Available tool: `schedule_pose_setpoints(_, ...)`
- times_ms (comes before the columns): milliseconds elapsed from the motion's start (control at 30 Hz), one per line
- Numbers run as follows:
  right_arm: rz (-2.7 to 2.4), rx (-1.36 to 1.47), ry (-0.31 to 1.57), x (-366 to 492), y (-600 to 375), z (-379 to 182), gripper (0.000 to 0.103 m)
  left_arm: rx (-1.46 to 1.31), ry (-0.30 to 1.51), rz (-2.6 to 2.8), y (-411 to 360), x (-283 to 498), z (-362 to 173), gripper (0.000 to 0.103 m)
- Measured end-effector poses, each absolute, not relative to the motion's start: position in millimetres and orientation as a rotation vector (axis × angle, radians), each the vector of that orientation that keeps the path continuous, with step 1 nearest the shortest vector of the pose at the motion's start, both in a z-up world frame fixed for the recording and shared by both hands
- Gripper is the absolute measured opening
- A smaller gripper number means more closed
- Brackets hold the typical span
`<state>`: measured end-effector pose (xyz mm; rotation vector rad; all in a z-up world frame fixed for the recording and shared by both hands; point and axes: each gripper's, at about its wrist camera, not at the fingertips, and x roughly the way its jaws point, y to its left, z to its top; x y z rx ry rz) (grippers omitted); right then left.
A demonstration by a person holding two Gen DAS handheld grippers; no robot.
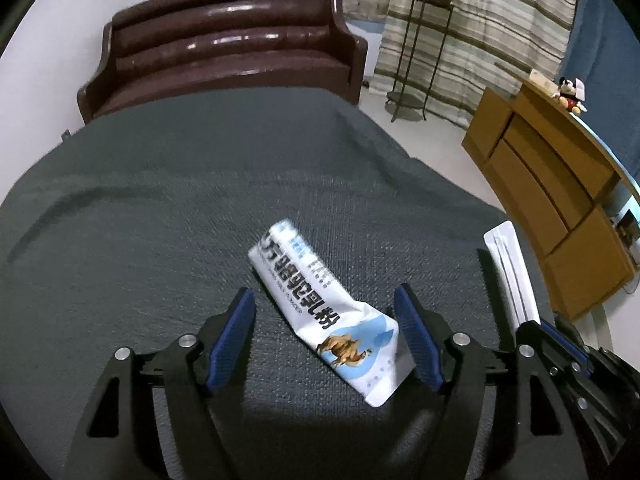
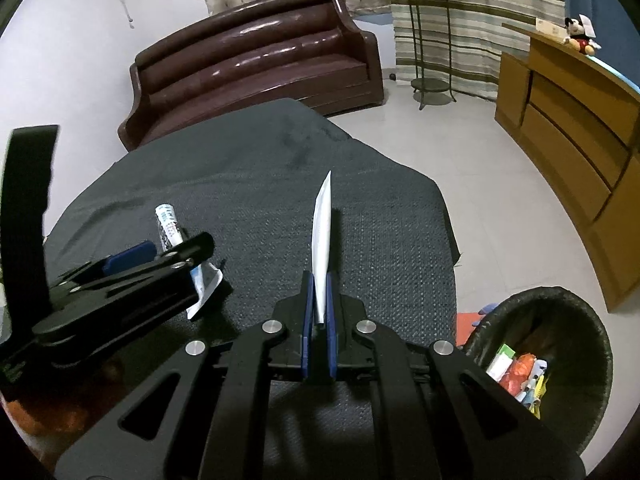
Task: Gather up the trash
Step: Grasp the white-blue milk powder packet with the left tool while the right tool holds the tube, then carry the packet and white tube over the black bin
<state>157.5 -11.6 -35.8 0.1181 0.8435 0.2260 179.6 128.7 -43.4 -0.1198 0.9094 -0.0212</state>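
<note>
A crumpled white and blue sachet point(image 1: 325, 312) with black print and a camel picture lies on the dark grey table cloth point(image 1: 160, 208). My left gripper point(image 1: 325, 300) is open, its blue fingers on either side of the sachet's near end. The sachet also shows in the right wrist view point(image 2: 170, 226), partly hidden behind the left gripper point(image 2: 160, 254). My right gripper point(image 2: 319, 280) is shut on a plain white sachet point(image 2: 322, 236) held edge-on above the cloth. That white sachet shows at the right of the left wrist view point(image 1: 510, 272).
A black-lined trash bin point(image 2: 560, 320) holding several colourful wrappers stands on the floor at the lower right. A brown leather sofa point(image 2: 260, 60) stands beyond the table. A wooden cabinet point(image 2: 572, 128) is at the right, a metal plant stand point(image 2: 430, 40) by the curtain.
</note>
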Motion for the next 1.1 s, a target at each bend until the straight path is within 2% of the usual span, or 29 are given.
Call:
schedule_pose_setpoints(100, 0.235, 0.124, 0.851, 156, -13, -37, 0.006, -0.126, 0.906, -0.026, 131, 179, -42, 0.068)
schedule_pose_setpoints(167, 0.239, 0.127, 0.853, 156, -13, -37, 0.006, -0.122, 0.902, -0.023, 132, 176, -41, 0.061)
schedule_pose_setpoints(233, 0.241, 0.126, 0.855, 154, -13, -37, 0.006, -0.105, 0.898, -0.028, 132, 172, -41, 0.049)
schedule_pose_setpoints(433, 0.24, 0.121, 0.861, 147, -13, -35, 0.006, -0.072, 0.883, -0.051, 132, 158, -40, 0.044)
schedule_pose_setpoints(1100, 0.202, 0.117, 0.834, 96, -22, -26, 0.006, 0.011, 0.782, -0.097, 110, 99, -16, 0.042)
